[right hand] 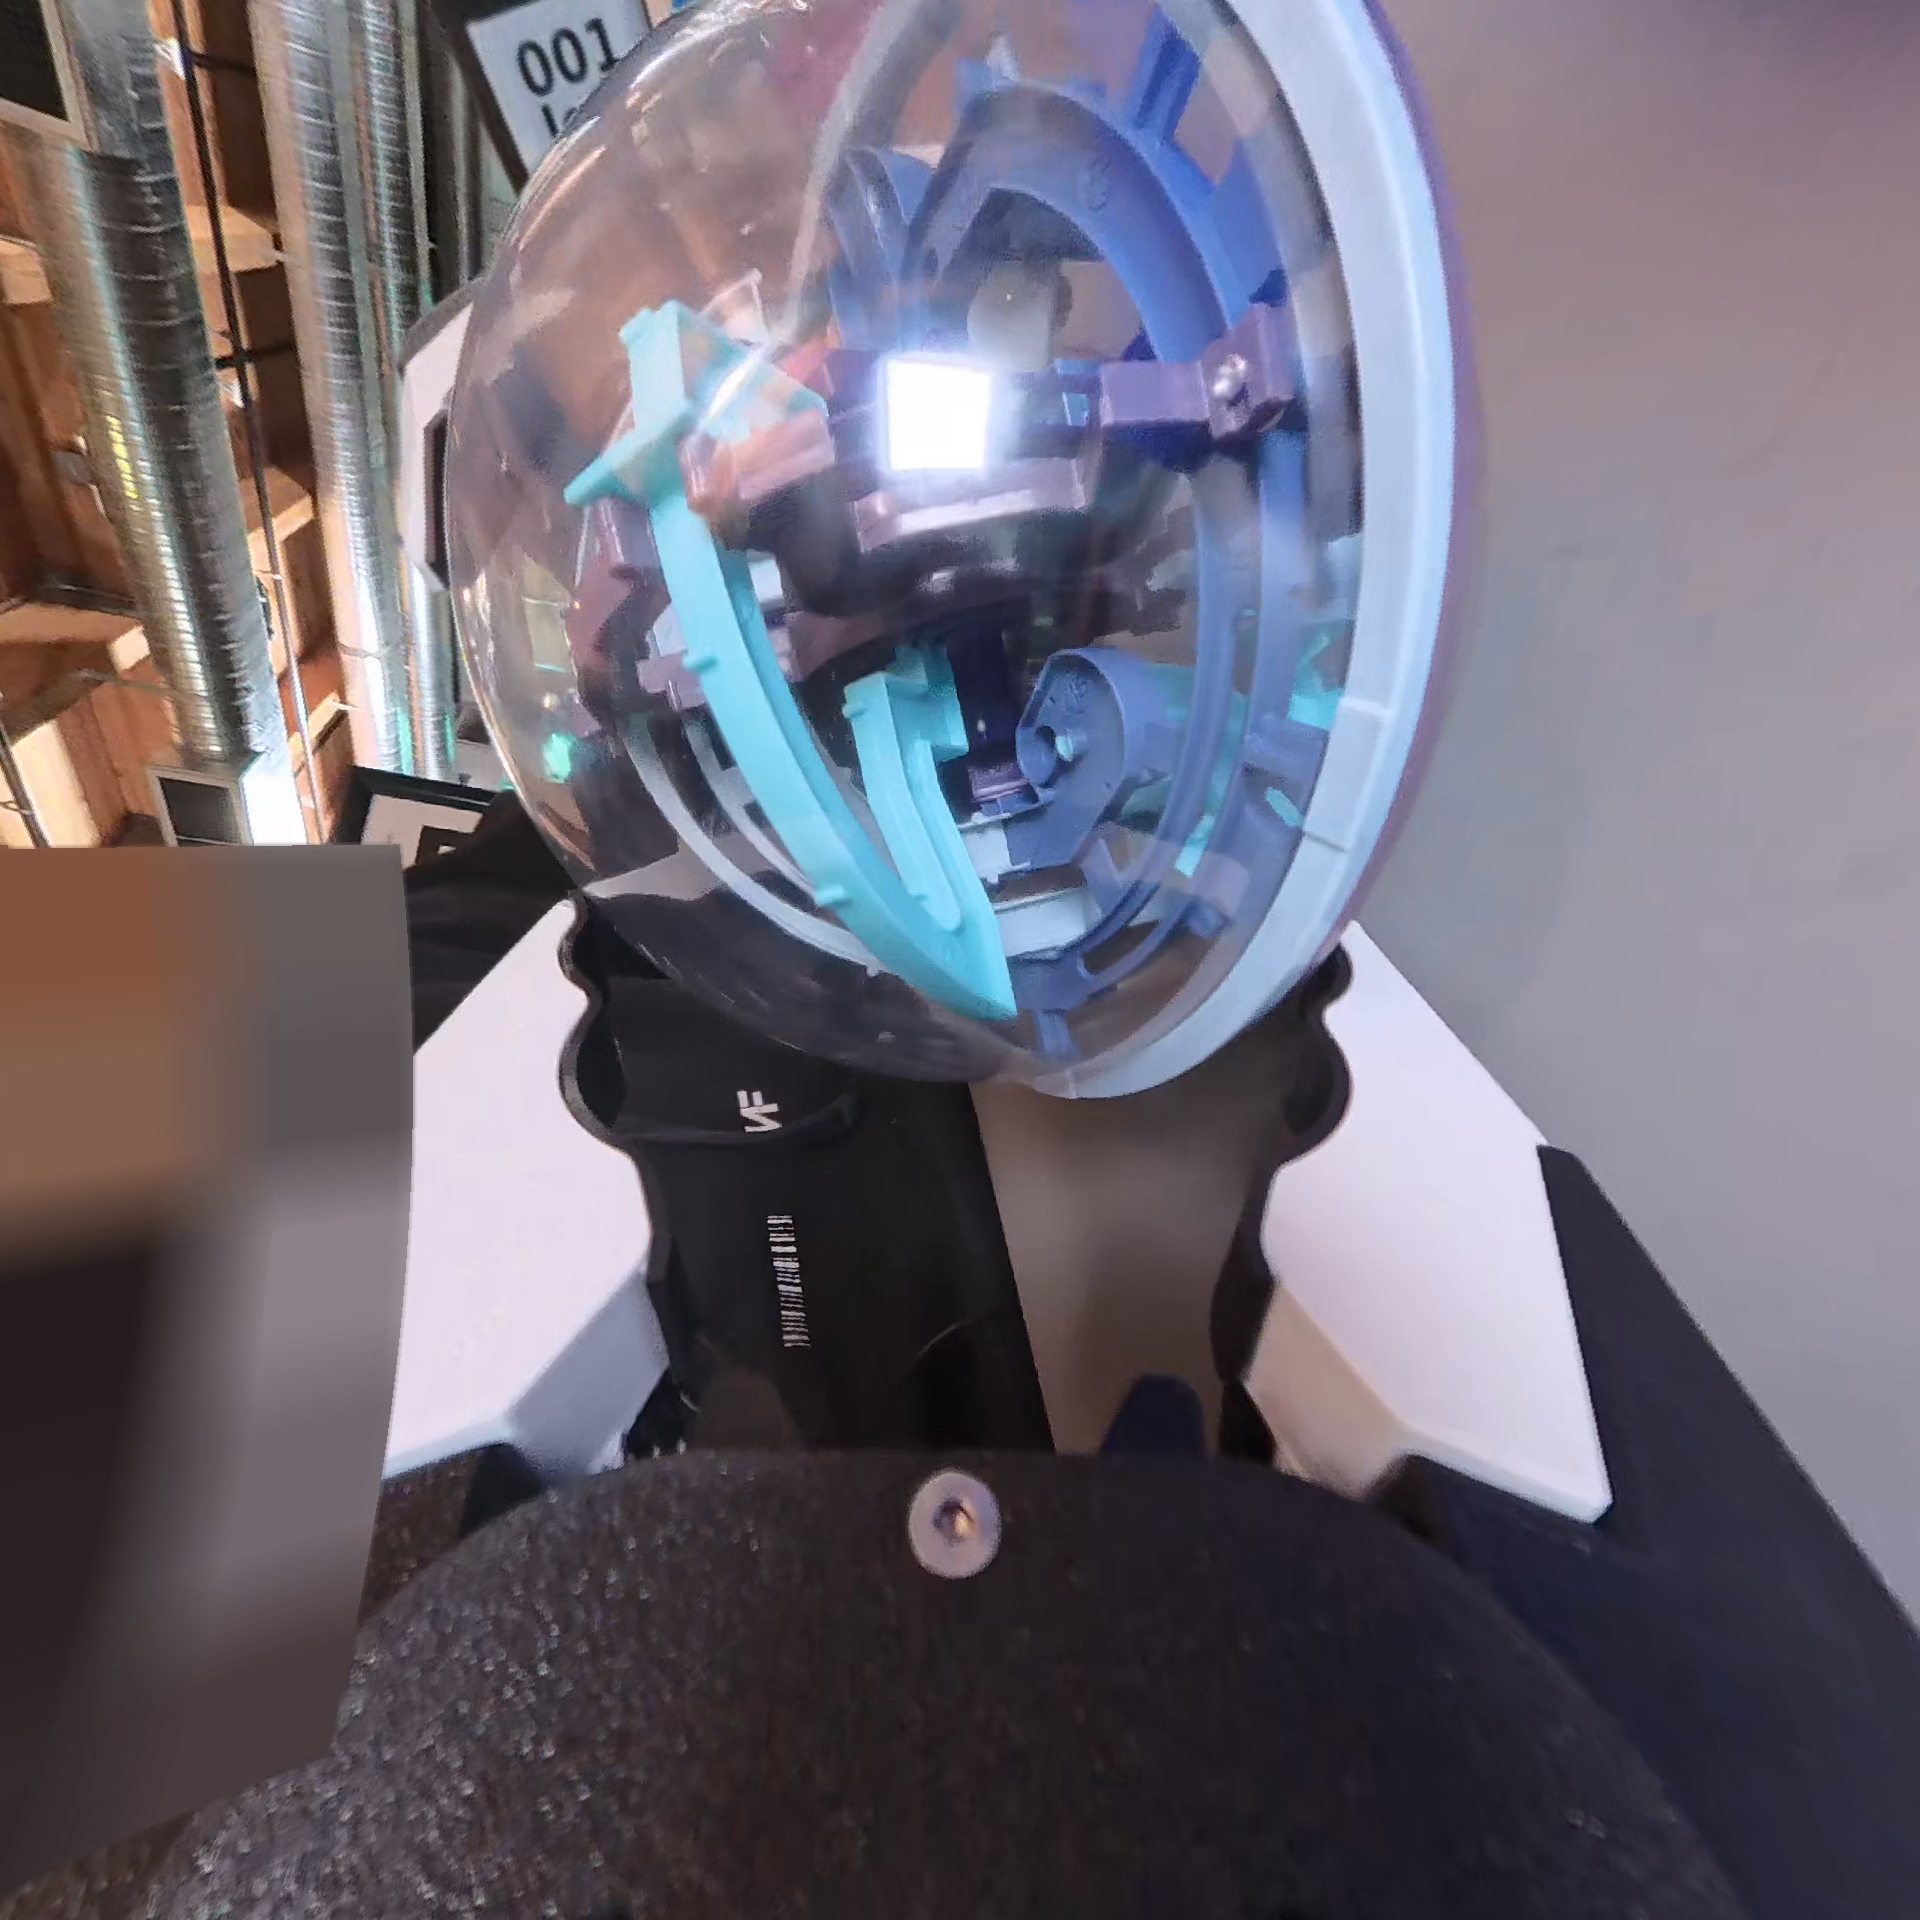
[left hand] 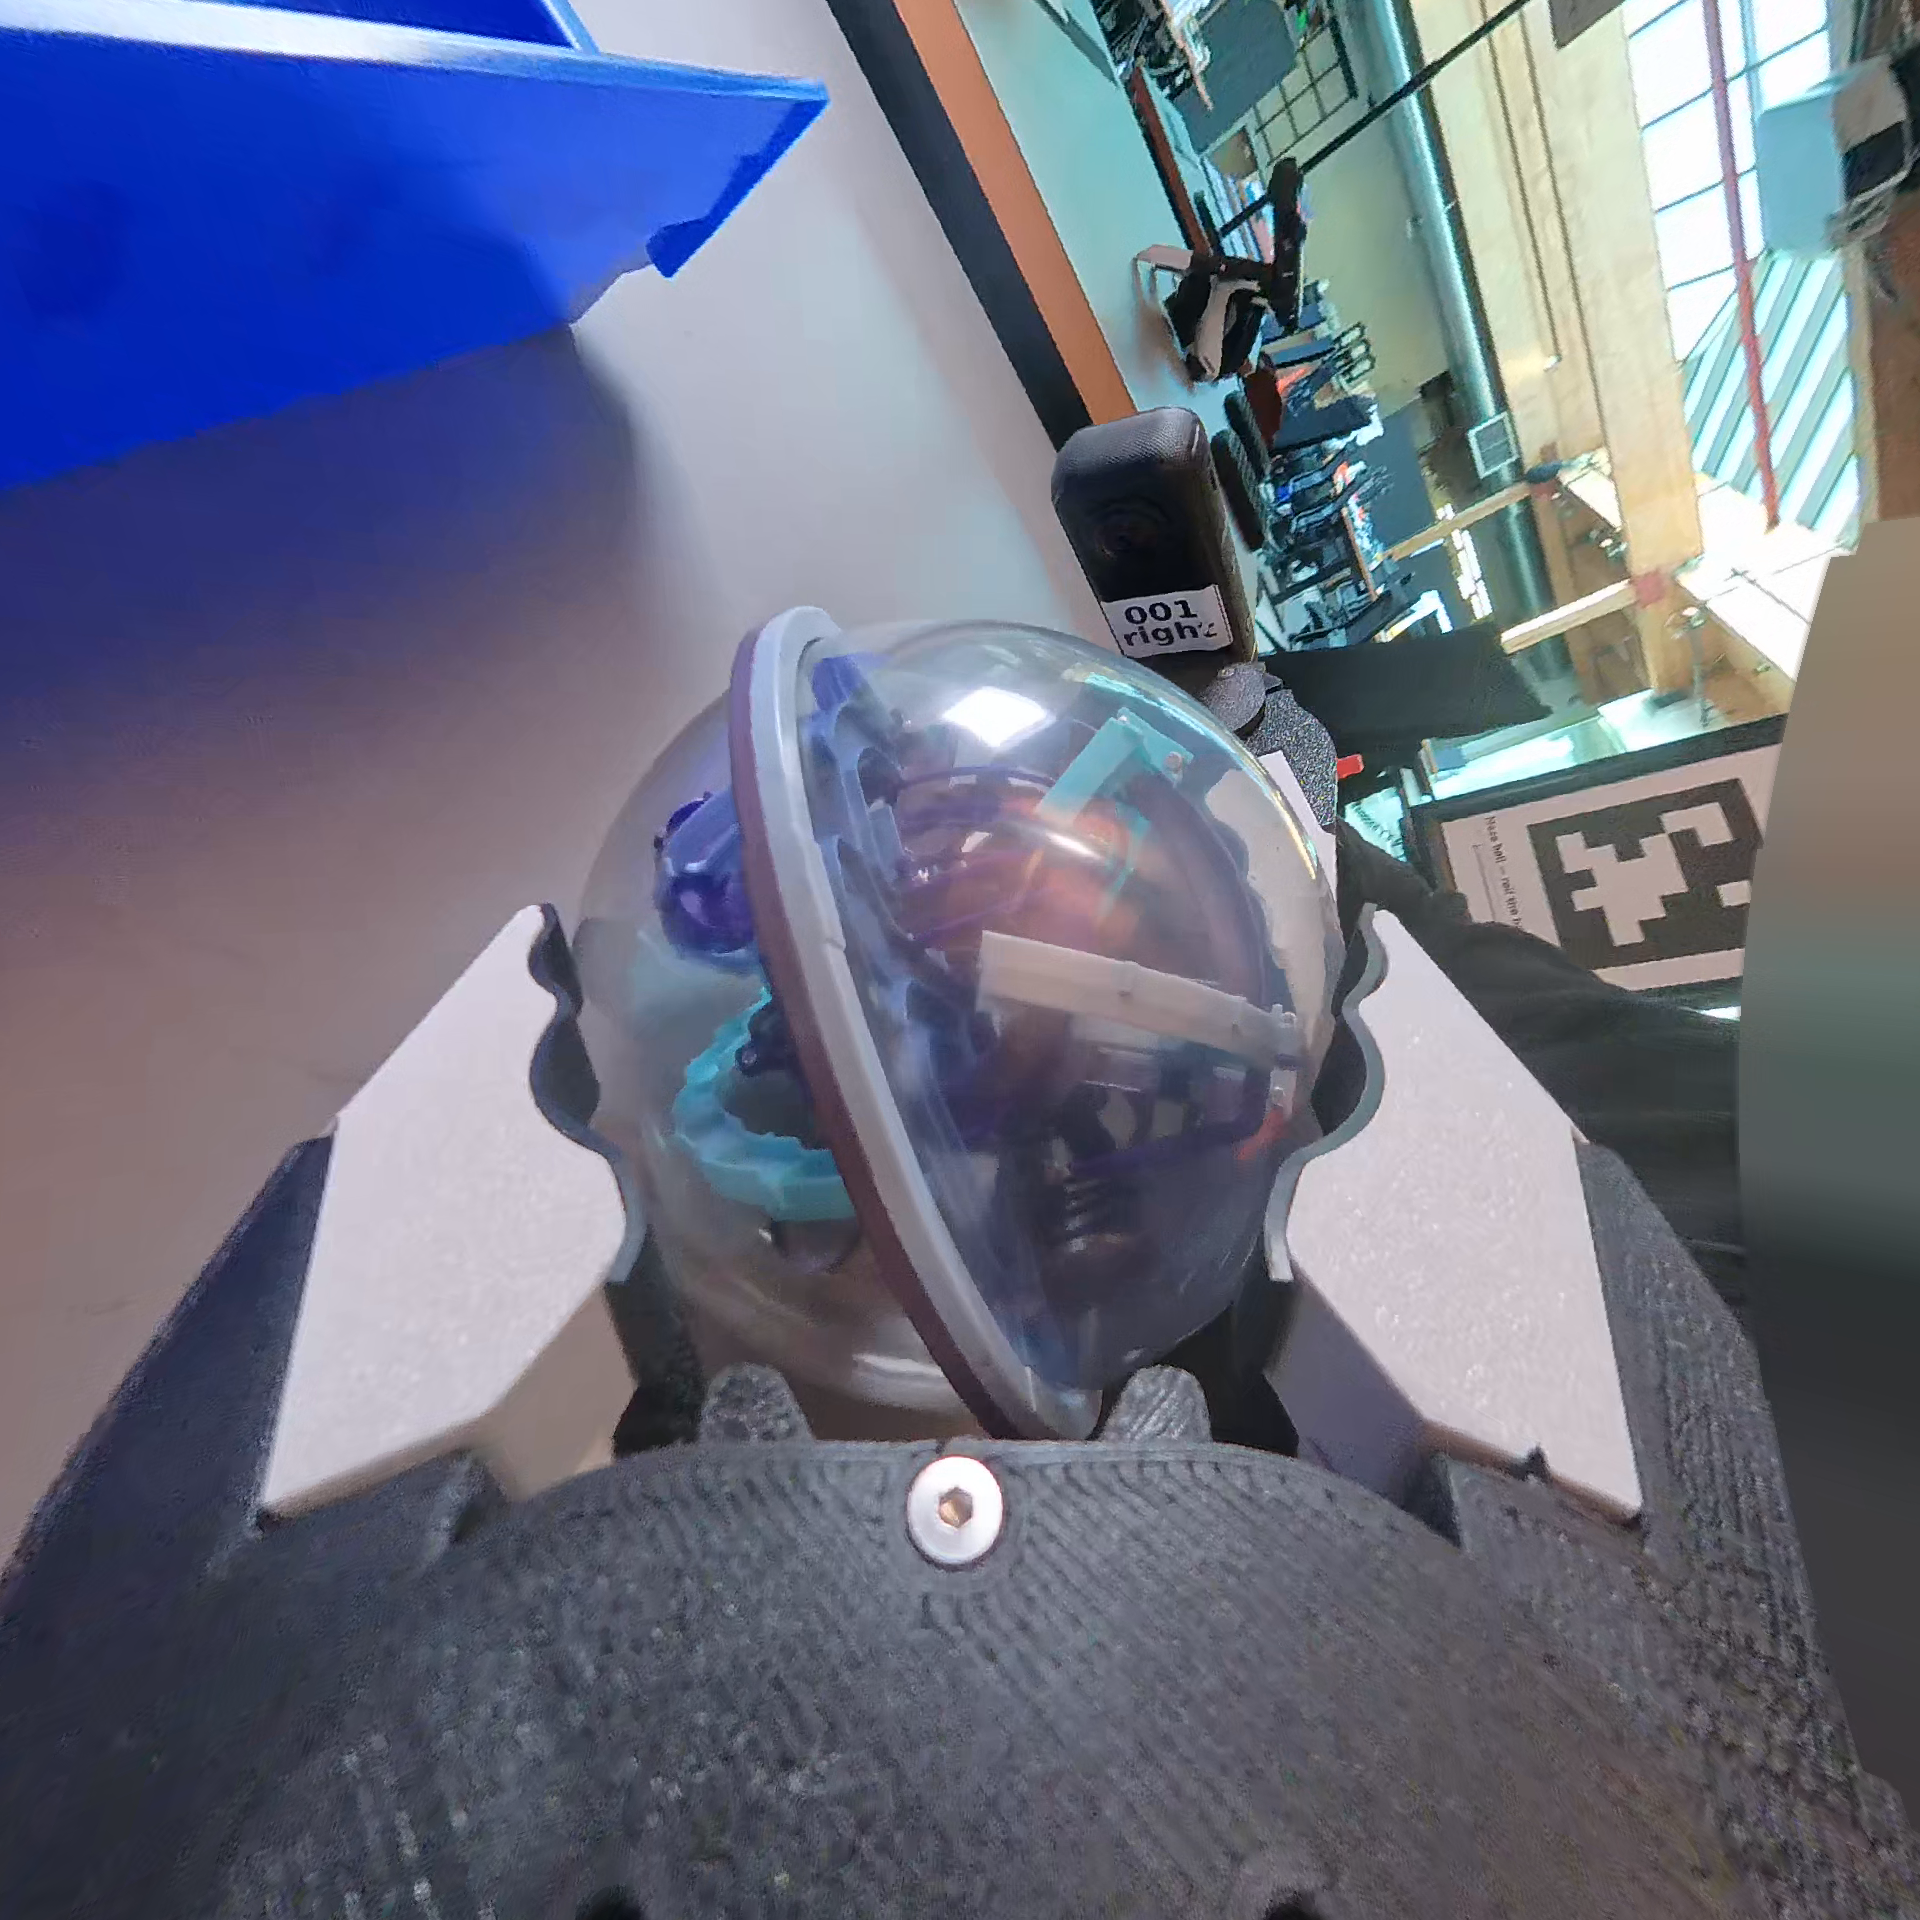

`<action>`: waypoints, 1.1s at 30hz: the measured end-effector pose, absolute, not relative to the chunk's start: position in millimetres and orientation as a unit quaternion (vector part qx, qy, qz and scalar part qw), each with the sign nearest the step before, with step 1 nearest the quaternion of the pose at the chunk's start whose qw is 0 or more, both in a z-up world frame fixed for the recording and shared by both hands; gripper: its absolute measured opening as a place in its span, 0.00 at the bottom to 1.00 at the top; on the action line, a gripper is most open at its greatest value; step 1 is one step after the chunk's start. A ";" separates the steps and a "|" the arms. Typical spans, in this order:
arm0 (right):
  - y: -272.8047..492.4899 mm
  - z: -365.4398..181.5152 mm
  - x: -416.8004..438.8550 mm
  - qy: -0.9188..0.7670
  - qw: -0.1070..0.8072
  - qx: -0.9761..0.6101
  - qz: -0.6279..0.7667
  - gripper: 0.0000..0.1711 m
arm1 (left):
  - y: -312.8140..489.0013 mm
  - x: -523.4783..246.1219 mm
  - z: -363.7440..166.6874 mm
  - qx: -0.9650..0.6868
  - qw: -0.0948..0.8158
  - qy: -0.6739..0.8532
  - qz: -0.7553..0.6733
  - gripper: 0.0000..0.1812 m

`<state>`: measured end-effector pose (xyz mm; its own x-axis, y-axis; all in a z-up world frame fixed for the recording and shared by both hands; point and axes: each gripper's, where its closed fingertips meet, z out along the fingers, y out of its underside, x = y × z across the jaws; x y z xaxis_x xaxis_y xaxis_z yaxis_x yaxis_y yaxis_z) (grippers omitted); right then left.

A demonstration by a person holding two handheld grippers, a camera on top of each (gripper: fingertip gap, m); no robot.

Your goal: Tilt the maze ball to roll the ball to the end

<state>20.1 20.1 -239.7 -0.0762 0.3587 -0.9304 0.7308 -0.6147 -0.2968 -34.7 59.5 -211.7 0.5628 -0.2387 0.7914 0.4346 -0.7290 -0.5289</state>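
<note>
The maze ball [left hand: 966,997] is a clear sphere with a grey equator ring and blue, teal and purple tracks inside. My left gripper [left hand: 956,935] is shut on it, one white finger pressing each side, and holds it tilted above the table. In the right wrist view the maze ball [right hand: 935,540] fills the upper frame. My right gripper [right hand: 956,951] grips its lower part at the fingertips. A small silver ball [right hand: 1231,369] seems to sit on a purple track piece. The right gripper's black camera body [left hand: 1143,530] shows behind the sphere.
A blue bin [left hand: 312,229] stands on the pale table [left hand: 779,364] at the upper left. The table's black and orange edge [left hand: 987,208] runs behind. A black-and-white marker board [left hand: 1642,873] and a black sleeve [left hand: 1507,997] are at the right. A black glove [right hand: 810,1195] lies under the sphere.
</note>
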 end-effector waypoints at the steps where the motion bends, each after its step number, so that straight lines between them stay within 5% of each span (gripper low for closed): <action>1: 21.5 -240.2 20.3 0.416 0.148 0.662 -0.606 0.74 | 59.6 -36.0 -212.1 -0.803 0.363 -0.066 -0.468 0.78; 4: 30.4 -241.7 21.8 0.453 0.093 0.656 -0.597 0.73 | 60.6 -38.6 -212.7 -0.796 0.363 -0.080 -0.477 0.78; 10: 58.7 -234.8 25.9 0.629 -0.238 0.572 -0.470 0.81 | 65.9 -40.0 -212.0 -0.793 0.367 -0.092 -0.477 0.78; 14: 54.5 -218.5 18.1 0.662 -0.340 0.521 -0.418 0.82 | 72.5 -36.7 -210.8 -0.799 0.369 -0.093 -0.466 0.77; 26: 76.3 -235.8 7.3 0.609 -0.245 0.560 -0.505 0.83 | 49.1 -32.8 -168.0 -0.718 0.505 0.142 -0.457 0.80; 33: 88.0 -242.0 13.2 0.580 -0.181 0.572 -0.551 0.80 | 58.2 -35.7 -239.8 -0.764 0.498 0.202 -0.356 0.79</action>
